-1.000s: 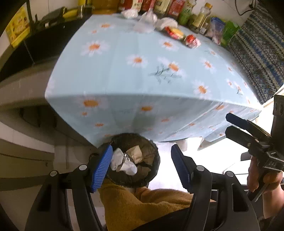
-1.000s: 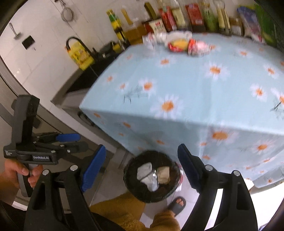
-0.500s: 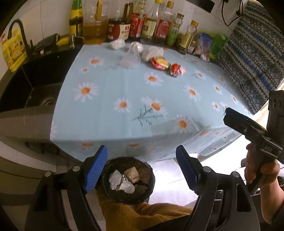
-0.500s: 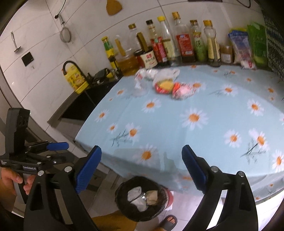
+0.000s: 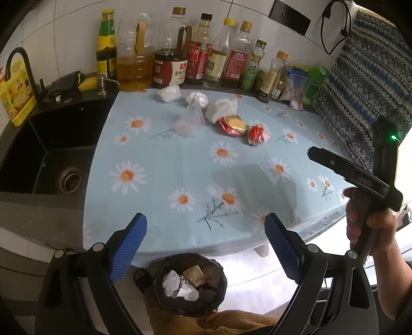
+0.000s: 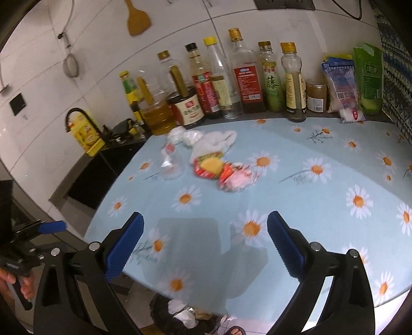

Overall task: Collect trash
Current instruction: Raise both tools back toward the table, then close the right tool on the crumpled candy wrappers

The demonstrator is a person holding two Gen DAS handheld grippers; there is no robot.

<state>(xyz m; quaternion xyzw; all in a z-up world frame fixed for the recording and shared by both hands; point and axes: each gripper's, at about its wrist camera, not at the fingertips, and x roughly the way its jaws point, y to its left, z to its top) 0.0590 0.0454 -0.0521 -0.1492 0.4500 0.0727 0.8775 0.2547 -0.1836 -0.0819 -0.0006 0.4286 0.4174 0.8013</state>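
Both claws, left and right, were opening and empty; wrappers lay well ahead on the table, the bin below; a hasty reach might knock the bottles behind

- Bottles of oil and sauce stand in a row along the desk's back edge.
- Black sink lies left of the daisy cloth.
- Wooden spatula hangs on the tiled wall.
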